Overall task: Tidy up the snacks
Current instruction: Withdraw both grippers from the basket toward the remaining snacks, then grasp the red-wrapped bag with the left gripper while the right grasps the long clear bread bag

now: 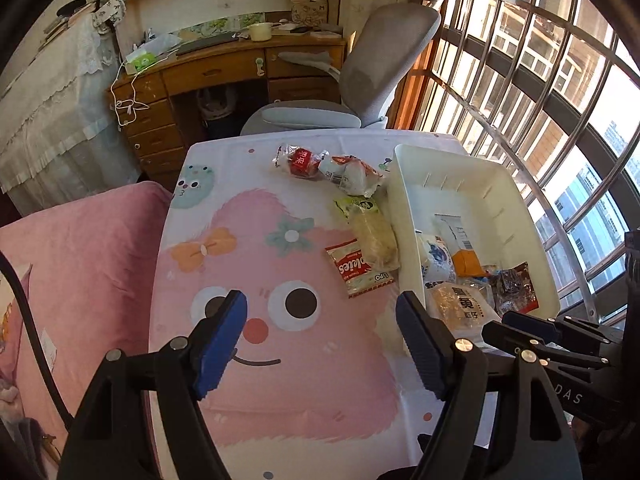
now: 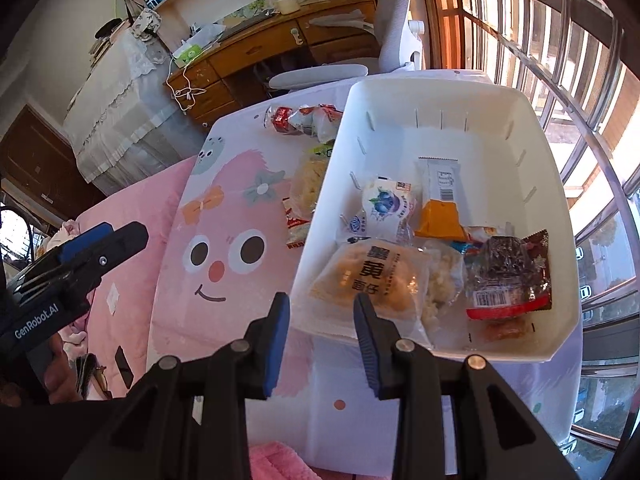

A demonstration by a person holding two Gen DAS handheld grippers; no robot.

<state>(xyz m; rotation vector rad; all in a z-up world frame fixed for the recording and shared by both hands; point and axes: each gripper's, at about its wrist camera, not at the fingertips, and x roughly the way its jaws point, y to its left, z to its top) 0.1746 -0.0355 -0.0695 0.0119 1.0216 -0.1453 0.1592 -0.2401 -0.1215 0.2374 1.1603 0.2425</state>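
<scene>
My left gripper (image 1: 320,320) hangs open and empty over the pink cartoon tablecloth (image 1: 280,392), to the left of the white bin (image 1: 404,216). On the cloth beside the bin lie a red packet (image 1: 300,162), a white-orange packet (image 1: 352,174), a green-topped bread packet (image 1: 370,232) and a red-white cookie packet (image 1: 358,270). My right gripper (image 2: 322,320) is open over the white bin's (image 2: 560,320) near left corner, nothing between its pads. Inside lie a bun packet (image 2: 372,280), a blueberry packet (image 2: 386,204), an orange-white bar (image 2: 438,200) and a dark packet (image 2: 508,276).
A grey office chair (image 1: 360,80) and a wooden desk (image 1: 224,72) stand beyond the table's far edge. A pink blanket (image 1: 80,248) lies to the left. A barred window (image 1: 540,80) runs along the right. The left gripper (image 2: 124,232) shows at the right wrist view's left edge.
</scene>
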